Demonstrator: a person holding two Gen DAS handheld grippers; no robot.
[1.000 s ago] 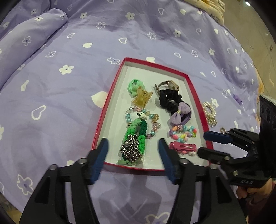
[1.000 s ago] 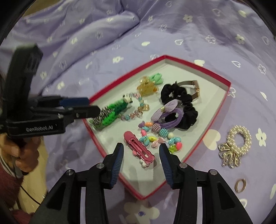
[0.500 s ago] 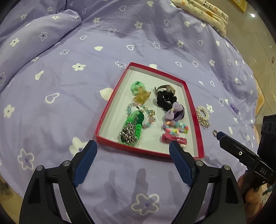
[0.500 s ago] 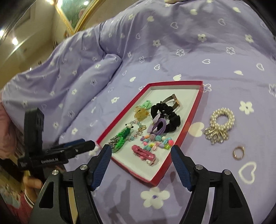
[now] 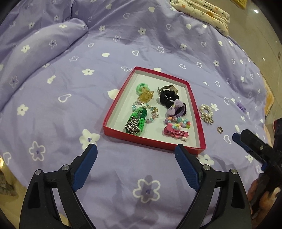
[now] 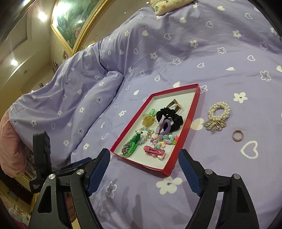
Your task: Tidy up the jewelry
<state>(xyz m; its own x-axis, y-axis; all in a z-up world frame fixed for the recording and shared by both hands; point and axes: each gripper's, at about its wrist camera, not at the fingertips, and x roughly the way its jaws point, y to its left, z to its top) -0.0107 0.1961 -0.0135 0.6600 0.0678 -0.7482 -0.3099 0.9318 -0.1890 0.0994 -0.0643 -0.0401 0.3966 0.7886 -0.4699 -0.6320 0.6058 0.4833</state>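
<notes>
A red tray (image 5: 112,112) (image 6: 185,135) lies on the purple bedspread and holds several pieces: a green braided bracelet (image 5: 138,119), a black scrunchie (image 5: 167,98) (image 6: 173,117), a pink hair clip (image 5: 176,133) (image 6: 155,151), a beaded bracelet and a watch. A pearl bracelet (image 5: 206,112) (image 6: 218,112) and a small ring (image 5: 219,130) (image 6: 238,135) lie on the bedspread to the tray's right. My left gripper (image 5: 135,151) is open and empty, short of the tray's near edge. My right gripper (image 6: 144,155) is open and empty, near the tray's near corner.
The bedspread (image 5: 52,105) has a raised fold (image 5: 35,52) at the left. A patterned pillow (image 5: 202,12) lies at the far edge. A small purple item (image 5: 240,106) lies far right. A framed painting (image 6: 70,22) hangs on the wall.
Both grippers have pulled back and up from the tray and opened wider. The pink clip stays in the tray.
</notes>
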